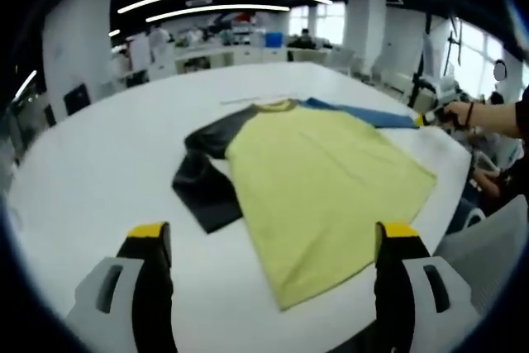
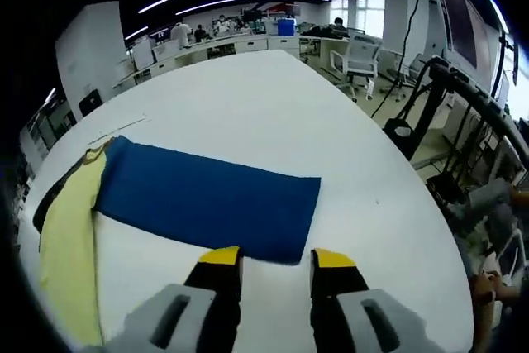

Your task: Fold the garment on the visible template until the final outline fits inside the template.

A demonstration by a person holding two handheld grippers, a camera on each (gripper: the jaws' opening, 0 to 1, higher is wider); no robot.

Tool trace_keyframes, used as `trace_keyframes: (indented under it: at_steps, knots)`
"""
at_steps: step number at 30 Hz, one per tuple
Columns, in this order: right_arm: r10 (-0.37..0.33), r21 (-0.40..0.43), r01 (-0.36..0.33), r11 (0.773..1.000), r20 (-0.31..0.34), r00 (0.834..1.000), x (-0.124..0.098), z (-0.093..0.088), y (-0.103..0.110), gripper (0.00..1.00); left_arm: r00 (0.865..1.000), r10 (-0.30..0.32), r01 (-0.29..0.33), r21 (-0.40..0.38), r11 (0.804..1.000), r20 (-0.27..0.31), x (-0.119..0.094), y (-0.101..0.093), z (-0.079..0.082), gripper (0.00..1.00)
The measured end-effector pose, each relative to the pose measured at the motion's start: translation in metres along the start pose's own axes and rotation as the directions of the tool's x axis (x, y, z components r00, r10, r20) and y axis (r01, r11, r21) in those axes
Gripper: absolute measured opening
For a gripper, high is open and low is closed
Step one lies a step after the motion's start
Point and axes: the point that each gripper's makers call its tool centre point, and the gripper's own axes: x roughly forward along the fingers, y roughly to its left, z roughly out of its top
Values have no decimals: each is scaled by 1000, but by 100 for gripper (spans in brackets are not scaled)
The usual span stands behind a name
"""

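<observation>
Left gripper view: one raglan T-shirt (image 1: pixel 326 183), yellow-green body, dark grey left sleeve (image 1: pixel 202 175), lying flat and unfolded on a white table (image 1: pixel 91 171). Collar at the far end, hem at the near right, close to the table edge. The dark sleeve lies bent, partly doubled on itself, to the left of the body. Far right of the collar, a blue sleeve (image 1: pixel 364 113) stretches away toward the other tool and a person's hand (image 1: pixel 459 113) at the table edge.

Left gripper (image 1: pixel 273 241): jaws wide apart, yellow-tipped, holding nothing, hovering over the near part of the table just short of the shirt's hem side.

Right gripper view: the blue sleeve (image 2: pixel 207 200) laid out flat as a long rectangle, its cuff end nearest the tool; a strip of the yellow body (image 2: pixel 70 245) at left. Right gripper (image 2: pixel 275 255): jaws parted a little, nothing between them, tips just beside the cuff edge without clamping it.

Template: no marked outline can be told on the white surface.

Step in hand, as judged: the very start of folding, with the right tool lined up on the blue cuff. The next move calls for closing on that cuff edge and carrying the sleeve inward across the yellow body, then the dark sleeve likewise.
</observation>
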Motion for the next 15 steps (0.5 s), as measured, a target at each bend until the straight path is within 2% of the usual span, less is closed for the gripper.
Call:
trace_keyframes:
  at_steps: [3,6,10,12,15]
  knots:
    - [-4,27,4,1000,-18,1000,-1,-4,2,27,1000,0,0,-6,1000,3,-3,-2,3,99]
    - [-14,30,15,999,-9,1000,-1,-1,5,24,1000,3,-3,-9,1000,7,-5,-3,4,98]
    - [-47,47,47,998,-8,999,0,2,5,15,1000,-6,7,-26,1000,22,-9,-6,5,99]
    - [-75,16,75,997,-35,997,0,0,2,10,1000,-2,3,-23,1000,22,-11,-6,4,99]
    - [-63,22,64,998,-32,997,6,6,0,3,1000,-2,2,-17,1000,9,-13,-7,2,99]
